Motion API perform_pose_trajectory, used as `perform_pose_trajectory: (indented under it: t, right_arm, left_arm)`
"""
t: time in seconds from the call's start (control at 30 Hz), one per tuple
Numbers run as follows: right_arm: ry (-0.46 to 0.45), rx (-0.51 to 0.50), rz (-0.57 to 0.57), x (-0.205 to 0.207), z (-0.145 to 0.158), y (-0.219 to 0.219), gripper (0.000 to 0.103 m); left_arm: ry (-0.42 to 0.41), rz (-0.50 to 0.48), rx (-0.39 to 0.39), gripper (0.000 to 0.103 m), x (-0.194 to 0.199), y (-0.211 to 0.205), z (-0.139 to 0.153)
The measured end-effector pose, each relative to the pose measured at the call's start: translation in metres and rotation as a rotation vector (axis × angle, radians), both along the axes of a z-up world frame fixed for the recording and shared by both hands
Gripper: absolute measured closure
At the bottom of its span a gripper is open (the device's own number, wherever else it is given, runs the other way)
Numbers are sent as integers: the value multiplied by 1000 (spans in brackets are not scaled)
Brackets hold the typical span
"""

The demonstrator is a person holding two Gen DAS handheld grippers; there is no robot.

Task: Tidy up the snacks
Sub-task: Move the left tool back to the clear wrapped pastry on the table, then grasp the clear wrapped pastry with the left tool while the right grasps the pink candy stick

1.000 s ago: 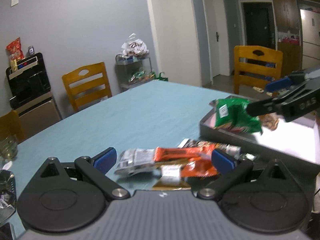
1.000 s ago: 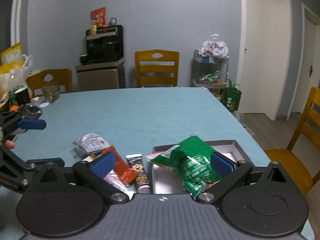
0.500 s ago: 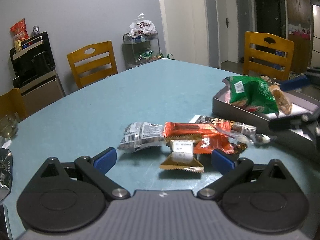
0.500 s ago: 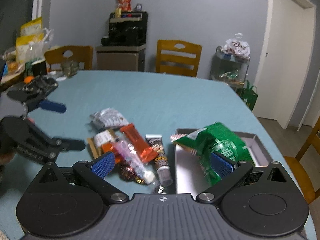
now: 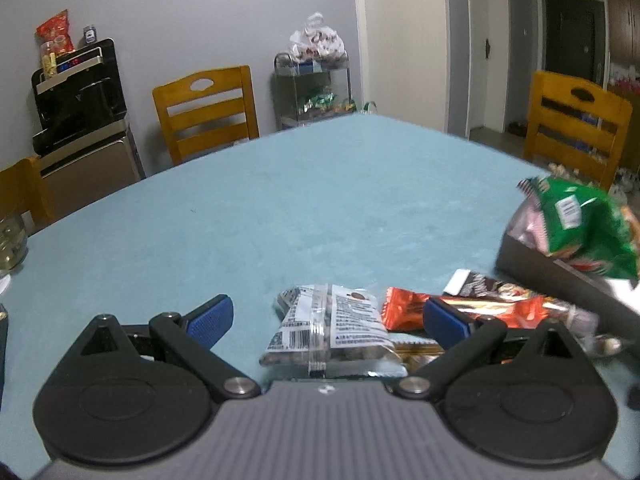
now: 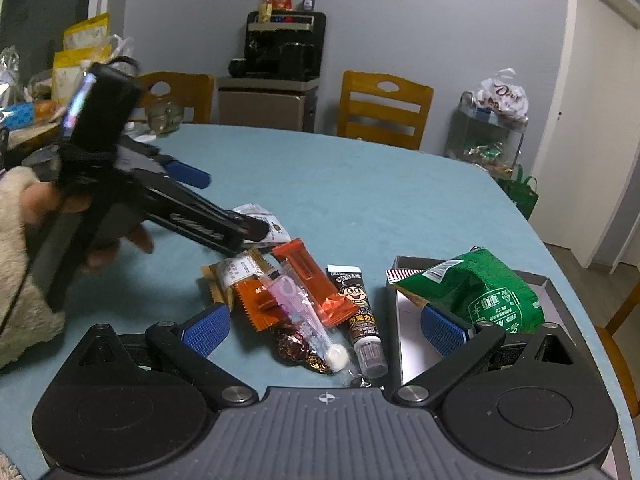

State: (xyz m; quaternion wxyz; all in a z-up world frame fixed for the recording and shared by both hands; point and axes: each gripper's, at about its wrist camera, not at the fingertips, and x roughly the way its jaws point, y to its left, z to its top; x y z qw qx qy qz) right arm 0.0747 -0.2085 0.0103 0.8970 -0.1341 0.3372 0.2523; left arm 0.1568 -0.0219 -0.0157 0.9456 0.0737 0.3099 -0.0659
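Observation:
My left gripper (image 5: pixel 328 320) is open, low over the teal table, with a silver-and-clear packet (image 5: pixel 328 324) lying between its fingers. An orange wrapper (image 5: pixel 404 312) and a dark tube (image 5: pixel 492 290) lie to its right. Behind them a green bag (image 5: pixel 580 224) sits in a grey box (image 5: pixel 560 280). My right gripper (image 6: pixel 324 326) is open above the pile: orange wrapper (image 6: pixel 308 280), dark tube (image 6: pixel 360 312), pink stick (image 6: pixel 300 308), gold packet (image 6: pixel 232 276). The green bag (image 6: pixel 480 292) rests in the box (image 6: pixel 536 278) behind its right finger. The left gripper (image 6: pixel 228 204) straddles the silver packet (image 6: pixel 260 216).
A hand in a fleece sleeve (image 6: pixel 16 240) holds the left gripper. Wooden chairs (image 5: pixel 204 116) ring the table (image 5: pixel 320 200). A glass (image 5: pixel 8 240) stands at its left edge. A coffee machine (image 6: pixel 284 48) and a snack trolley (image 6: pixel 492 140) line the wall.
The green bag has come to rest in the box and my right gripper has drawn back left over the pile. My left gripper has closed in on the silver packet.

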Motion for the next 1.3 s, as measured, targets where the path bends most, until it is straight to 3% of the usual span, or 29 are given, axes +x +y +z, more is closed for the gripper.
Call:
perform_pose_trajectory:
  t: [0.17,0.5,0.67,0.97,1.07,1.23,1.3]
  right_arm:
    - [10,-6,-14,4,-2,-3,0]
    - [33,-19,2,11,-9,6,0]
    - [40,-40,20,12,-14,13,1]
    - [51,-39,10,13,-19,18,5]
    - [54,-25,-4,15,-19,18,11]
    - [67,-36,-18,17,-26,20,31]
    - [63,-38,-21,18,-28,19,32]
  left_arm:
    - [19,-7,37,1,16,-7,-15]
    - [20,30,-36,1,26,9,-32]
    - [32,6,-75,14,26,11,-36]
    - [41,14,-69,19,25,12,-44]
    - [38,21,-69,22,24,12,-47]
    - [35,35,-85,27,25,14,-48]
    - [34,35,-87,27,24,15,-48]
